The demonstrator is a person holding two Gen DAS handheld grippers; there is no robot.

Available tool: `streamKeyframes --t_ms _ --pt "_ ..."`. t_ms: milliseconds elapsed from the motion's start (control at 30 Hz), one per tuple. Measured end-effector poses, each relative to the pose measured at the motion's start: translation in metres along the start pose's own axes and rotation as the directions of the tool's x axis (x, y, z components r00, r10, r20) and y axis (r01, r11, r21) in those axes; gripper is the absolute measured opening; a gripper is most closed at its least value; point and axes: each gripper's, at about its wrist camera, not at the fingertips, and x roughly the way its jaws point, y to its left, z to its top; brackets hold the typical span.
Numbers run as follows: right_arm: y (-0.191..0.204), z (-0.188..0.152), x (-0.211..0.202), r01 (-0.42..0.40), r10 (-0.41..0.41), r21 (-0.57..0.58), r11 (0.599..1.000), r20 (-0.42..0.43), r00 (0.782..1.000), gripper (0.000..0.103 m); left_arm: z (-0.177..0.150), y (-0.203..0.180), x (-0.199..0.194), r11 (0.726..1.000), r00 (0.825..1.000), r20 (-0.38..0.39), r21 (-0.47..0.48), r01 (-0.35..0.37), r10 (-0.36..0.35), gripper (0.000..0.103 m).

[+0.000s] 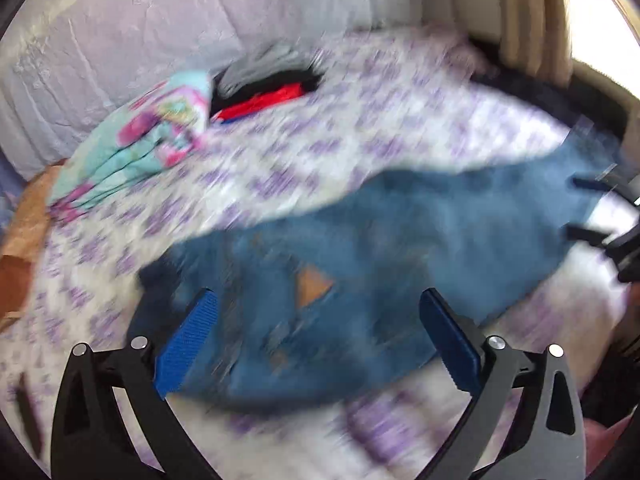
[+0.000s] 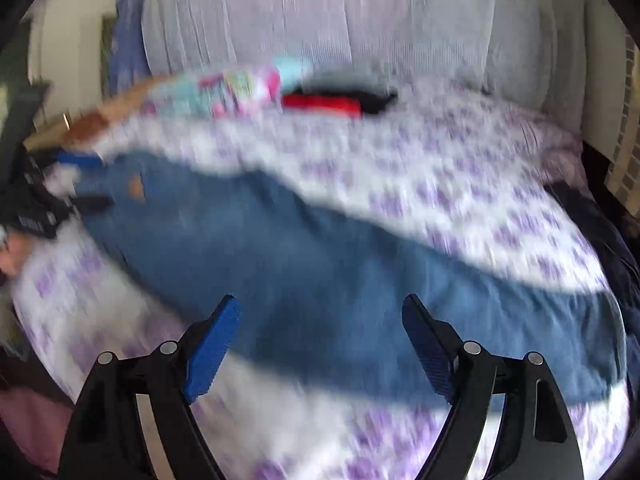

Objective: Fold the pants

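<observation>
The jeans (image 2: pixel 304 248) are lying lengthwise on the bed (image 2: pixel 460 168), nearer than the clothes pile (image 2: pixel 320 100). The left claw (image 1: pixel 316 336) and right claw (image 2: pixel 320 344) are hovering wide above the jeans, gripping nothing. Denim is handling heavy, limp, non-slippery; grasp waistband and hems.

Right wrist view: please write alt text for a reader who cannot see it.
Blue jeans lie stretched across a bed with a white and purple flowered sheet, blurred by motion. The right gripper hangs open above them, nothing between its blue fingers. The left gripper is at the jeans' far left end, and folded clothes sit at the back.
</observation>
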Motion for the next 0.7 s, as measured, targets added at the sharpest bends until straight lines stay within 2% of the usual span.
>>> streamKeyframes --t_ms 33,67,100,133,167,200,233,267,300,333,367,400,433,467,500,533,567,600,633,700 --pt "-0.001 0.014 0.007 -0.035 0.034 0.016 0.999 0.026 0.999 0.084 0.013 -0.003 0.002 0.998 0.998 0.027 -0.030 0.059 -0.058 0.099" --pt "-0.001 0.026 0.019 -0.055 0.054 0.028 0.998 0.026 0.998 0.084 0.025 -0.010 0.013 0.996 0.996 0.031 -0.047 0.082 -0.081 0.099" --pt "0.002 0.036 0.034 -0.082 0.082 0.039 0.996 0.002 0.997 0.077 0.031 -0.015 0.026 0.997 0.998 0.015 -0.049 0.067 -0.067 0.099" --pt "0.004 0.044 0.049 -0.123 0.124 0.044 0.991 -0.033 0.992 0.066 0.034 -0.022 0.042 0.998 0.999 -0.024 -0.051 0.046 -0.048 0.099" --pt "0.007 0.048 0.067 -0.173 0.176 0.041 0.984 -0.081 0.981 0.062 0.032 -0.027 0.059 0.998 0.996 -0.083 -0.055 0.025 -0.029 0.099" --pt "0.011 0.047 0.079 -0.202 0.205 0.032 0.979 -0.125 0.971 0.060 0.027 -0.028 0.085 0.998 0.983 -0.184 -0.070 0.006 -0.019 0.099" --pt "0.013 0.044 0.094 -0.211 0.209 0.011 0.977 -0.183 0.961 0.060 0.019 -0.027 0.097 0.997 0.973 -0.232 -0.077 -0.005 -0.013 0.099" --pt "0.014 0.037 0.101 -0.189 0.177 -0.034 0.981 -0.221 0.959 0.058 0.012 -0.027 0.104 0.997 0.972 -0.234 -0.075 -0.007 -0.011 0.099" --pt "0.011 0.033 0.101 -0.186 0.163 -0.085 0.979 -0.228 0.960 0.057 0.008 -0.030 0.100 0.998 0.979 -0.204 -0.056 -0.009 -0.003 0.099" --pt "0.002 0.026 0.094 -0.196 0.166 -0.125 0.973 -0.218 0.962 0.060 0.004 -0.031 0.099 0.999 0.980 -0.200 -0.042 -0.015 0.006 0.099" --pt "-0.010 0.023 0.087 -0.169 0.136 -0.144 0.975 -0.215 0.967 0.062 0.003 -0.031 0.097 0.999 0.980 -0.200 -0.038 -0.017 0.009 0.099" --pt "-0.027 0.020 0.079 -0.110 0.076 -0.160 0.981 -0.204 0.976 0.063 0.003 -0.029 0.097 0.999 0.980 -0.199 -0.044 -0.011 0.002 0.099" --pt "-0.054 0.014 0.071 -0.034 0.002 -0.162 0.986 -0.197 0.980 0.069 0.002 -0.028 0.098 0.998 0.981 -0.194 -0.055 0.000 -0.011 0.099" --pt "-0.079 0.006 0.064 0.031 -0.058 -0.136 0.990 -0.199 0.978 0.080 0.000 -0.027 0.098 0.998 0.982 -0.190 -0.059 0.004 -0.015 0.099" --pt "-0.115 -0.004 0.055 0.152 -0.165 -0.080 0.985 -0.199 0.966 0.093 -0.001 -0.027 0.097 0.998 0.983 -0.185 -0.056 0.003 -0.013 0.099" --pt "-0.143 -0.015 0.045 0.231 -0.231 -0.027 0.973 -0.199 0.952 0.093 -0.001 -0.029 0.096 0.999 0.983 -0.182 -0.052 0.000 -0.010 0.099" --pt "-0.170 -0.027 0.036 0.261 -0.247 0.045 0.964 -0.210 0.946 0.093 -0.001 -0.029 0.096 0.999 0.984 -0.180 -0.050 -0.001 -0.008 0.099" --pt "-0.198 -0.040 0.021 0.264 -0.229 0.156 0.952 -0.211 0.950 0.088 -0.001 -0.030 0.096 0.999 0.984 -0.178 -0.049 -0.003 -0.006 0.099" --pt "-0.212 -0.048 0.009 0.308 -0.265 0.220 0.926 -0.205 0.942 0.075 0.001 -0.030 0.095 0.999 0.984 -0.180 -0.046 -0.006 -0.003 0.099" --pt "-0.213 -0.054 -0.013 0.375 -0.334 0.265 0.888 -0.186 0.924 0.074 0.004 -0.030 0.096 0.998 0.980 -0.197 -0.055 -0.020 0.008 0.099"
